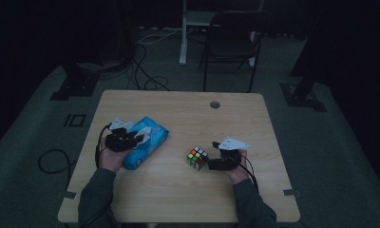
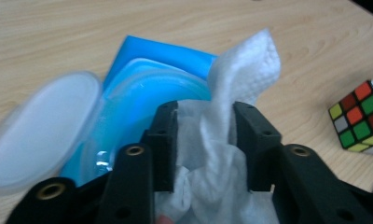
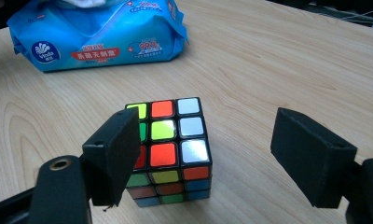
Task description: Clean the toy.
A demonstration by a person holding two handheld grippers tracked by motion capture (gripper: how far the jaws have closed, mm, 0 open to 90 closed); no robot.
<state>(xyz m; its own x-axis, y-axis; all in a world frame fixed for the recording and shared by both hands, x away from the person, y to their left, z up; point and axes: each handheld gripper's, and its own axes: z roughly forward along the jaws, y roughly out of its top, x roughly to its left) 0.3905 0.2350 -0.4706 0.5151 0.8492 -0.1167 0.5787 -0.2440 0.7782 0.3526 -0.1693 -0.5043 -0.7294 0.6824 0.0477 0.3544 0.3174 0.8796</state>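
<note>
Pinching the wipe in your left tool above the open pack, treat it as limp, damp and tear-prone, so grip low on the bunched fold; right tool stands apart by the cube on the tabletop.

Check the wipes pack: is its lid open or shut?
Open. The round lid is flipped back off the wipes pack, and a wipe sticks out.
</note>
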